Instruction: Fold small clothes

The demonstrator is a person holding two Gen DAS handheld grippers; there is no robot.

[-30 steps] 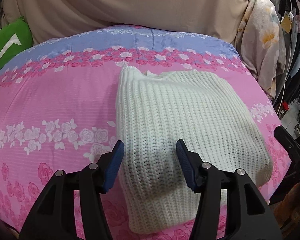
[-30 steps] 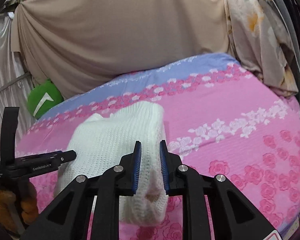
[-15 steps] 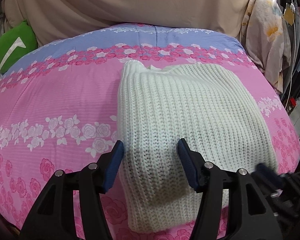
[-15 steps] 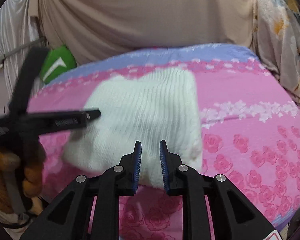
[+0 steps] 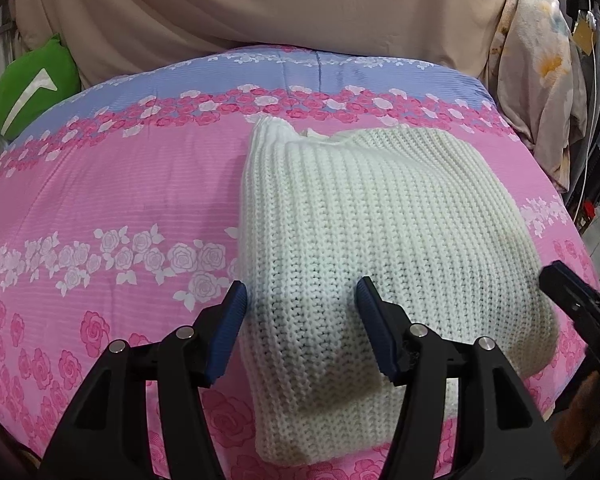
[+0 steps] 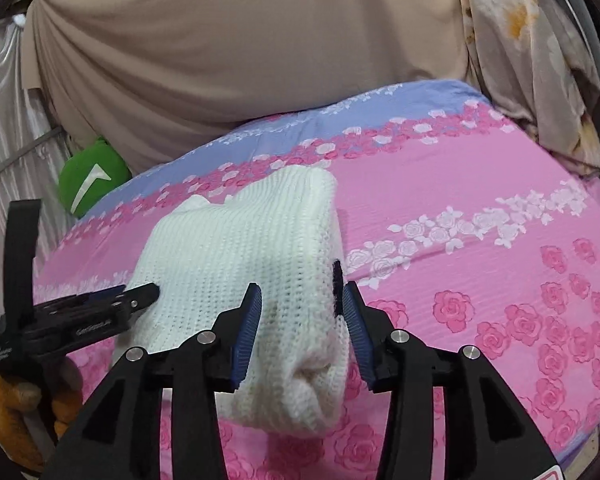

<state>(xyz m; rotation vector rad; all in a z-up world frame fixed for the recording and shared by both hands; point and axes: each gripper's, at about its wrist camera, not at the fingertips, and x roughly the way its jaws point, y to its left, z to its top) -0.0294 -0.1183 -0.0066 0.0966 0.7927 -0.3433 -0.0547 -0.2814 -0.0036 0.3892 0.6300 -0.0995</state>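
Straddling the near hem of the white knit sweater (image 5: 380,232) lying folded on the bed (image 5: 100,200), left gripper (image 5: 300,320) and right gripper (image 6: 300,320), fingers spread wide, should probably pinch both corners evenly before folding.

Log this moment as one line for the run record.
left gripper: open, over near edge of white knit sweater | right gripper: open, at its right corner | sweater folded on pink floral bedspread
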